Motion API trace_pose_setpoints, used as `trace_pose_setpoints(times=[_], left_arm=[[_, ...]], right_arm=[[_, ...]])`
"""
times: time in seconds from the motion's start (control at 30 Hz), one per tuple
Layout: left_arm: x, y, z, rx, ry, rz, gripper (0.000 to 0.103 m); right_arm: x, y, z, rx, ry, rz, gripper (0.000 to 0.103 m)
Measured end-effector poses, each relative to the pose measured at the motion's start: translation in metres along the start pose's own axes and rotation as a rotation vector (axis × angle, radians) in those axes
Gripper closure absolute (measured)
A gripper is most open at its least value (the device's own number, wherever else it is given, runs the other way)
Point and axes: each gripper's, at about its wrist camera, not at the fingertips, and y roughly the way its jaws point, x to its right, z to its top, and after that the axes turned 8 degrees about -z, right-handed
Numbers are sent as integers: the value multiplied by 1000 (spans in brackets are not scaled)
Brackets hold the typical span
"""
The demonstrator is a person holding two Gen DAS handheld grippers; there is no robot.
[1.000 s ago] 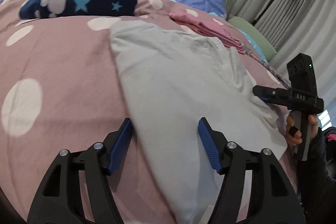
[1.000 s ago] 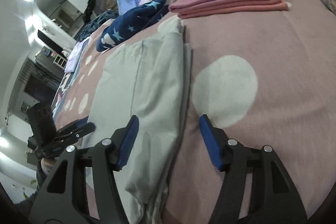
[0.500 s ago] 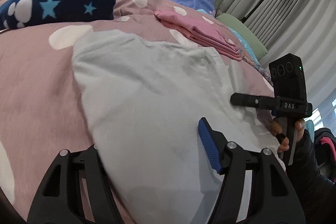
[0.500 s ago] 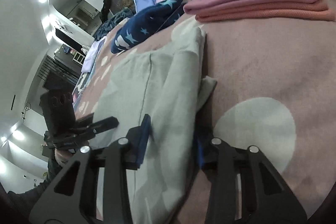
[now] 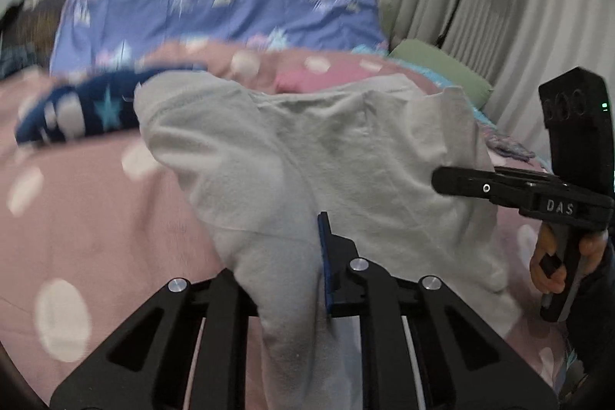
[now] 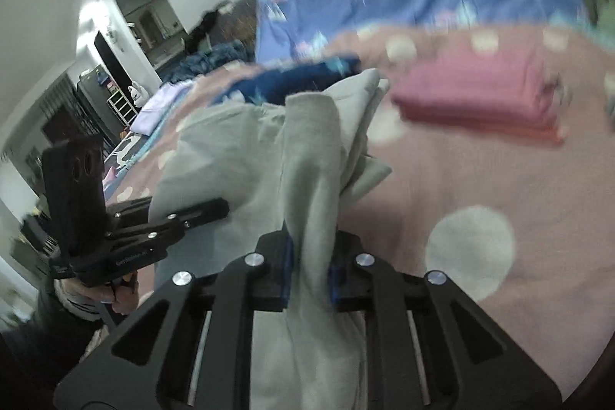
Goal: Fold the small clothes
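The grey garment (image 5: 346, 156) hangs partly lifted above the pink dotted bed (image 5: 96, 218), bunched and drooping: soft, light, limp cloth that should sag wherever unsupported. The left claw (image 5: 284, 264) pinches its near edge, and the right claw (image 6: 309, 271) pinches the opposite edge. Corners look best for holding.

Between the blue-padded black fingers (image 6: 286, 271), a plain grey garment (image 5: 346, 156); beyond them, pink white-dotted cover (image 6: 480, 179), navy starred cloth (image 5: 77, 106), pink stack (image 6: 472, 95).
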Motion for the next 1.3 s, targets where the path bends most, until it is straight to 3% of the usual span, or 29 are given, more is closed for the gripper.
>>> trace_pose_setpoints(times=[0.23,0.5,0.63,0.93,1.17,1.3], left_arm=[[79,-60,32,136,164,-6,89],[181,-43,78,154,366,-74,89],[231,-14,107,142,480,-100,89],[307,85,183,145,615,-144,89],[349,178,216,140,685,-140,89],[362,231,227,121,694,-137,89]], right_arm=[[-17,-103,-6,222,-61,-81,89],[62,-203,-9,398,61,-180,89],[112,-235,-9,492,125,-224,89],[235,-275,30,583,260,-397,89],[312,-253,60,574,306,-634,89],[352,-231,67,549,328,-713,89]])
